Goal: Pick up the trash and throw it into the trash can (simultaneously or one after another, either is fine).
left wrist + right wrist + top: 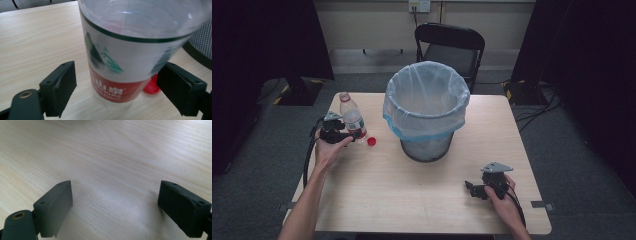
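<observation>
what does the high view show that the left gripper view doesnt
High view alone: the whole lined bin, a black chair behind the table, the right tool open low over bare wood, and the bottle's neck. Left gripper view alone: the label's green mountain and red band, with gaps between the jaws and the bottle. Both share the bottle, red cap, left tool and table.

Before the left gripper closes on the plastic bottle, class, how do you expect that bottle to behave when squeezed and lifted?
The bottle looks clear and empty, so it is probably light and may dent under the left gripper, whose jaws stand open on either side. It stands tall, narrow and uncapped, the red cap lying beside it, so a sideways nudge could tip it. Its smooth label may slip.
</observation>
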